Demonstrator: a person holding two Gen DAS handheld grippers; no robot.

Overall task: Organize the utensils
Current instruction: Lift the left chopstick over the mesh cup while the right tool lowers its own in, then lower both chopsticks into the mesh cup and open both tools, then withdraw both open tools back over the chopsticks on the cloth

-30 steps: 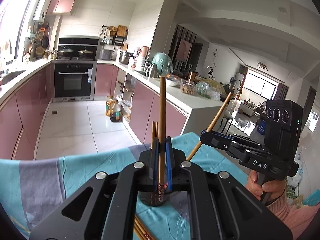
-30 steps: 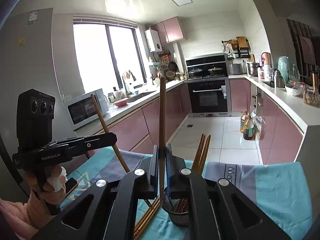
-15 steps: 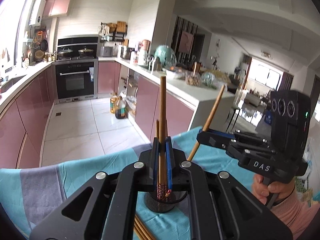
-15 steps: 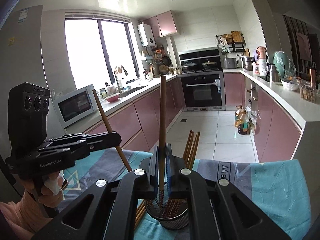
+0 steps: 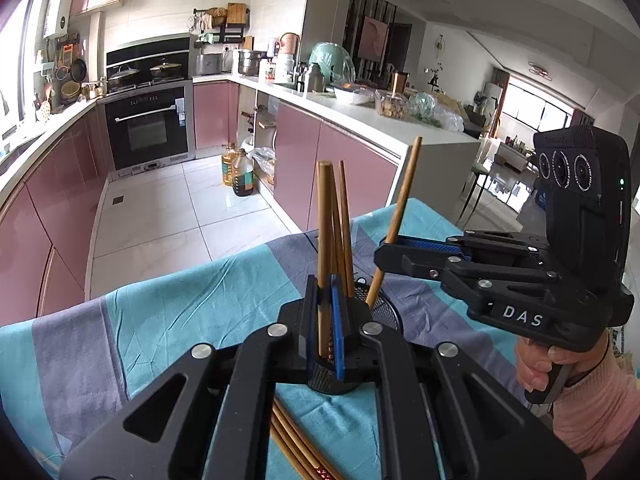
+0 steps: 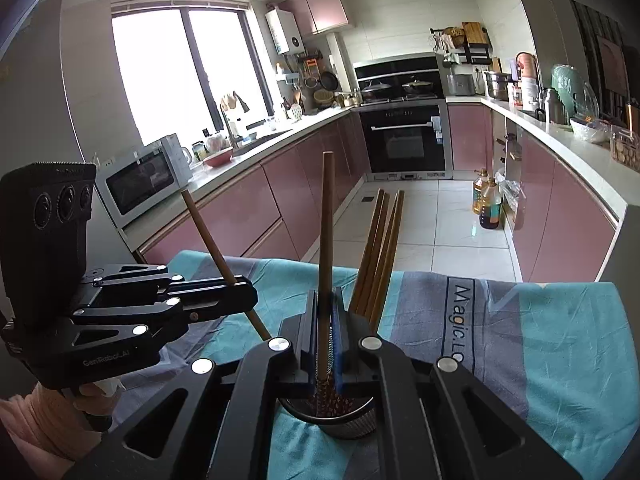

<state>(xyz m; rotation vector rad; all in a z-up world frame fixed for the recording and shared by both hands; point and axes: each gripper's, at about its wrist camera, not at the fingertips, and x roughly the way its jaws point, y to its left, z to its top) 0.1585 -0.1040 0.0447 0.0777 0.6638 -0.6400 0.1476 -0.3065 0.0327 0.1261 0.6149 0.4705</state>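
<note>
Chopsticks, one per gripper. Your left gripper [image 5: 326, 312] clenched on upright chopstick [image 5: 323, 232], lower end inside mesh holder [image 5: 382, 312] on cloth [image 5: 180, 308]. Your right gripper [image 6: 326, 320] clenched on second chopstick [image 6: 327, 232], tip in holder too. More chopsticks [image 6: 380, 256] lean in holder; loose ones [image 5: 296, 452] lie on cloth beside it.

My two wrist cameras look along their fingers, close above the chopstick holder [image 5: 380, 312], both sharing the kitchen beyond.
</note>
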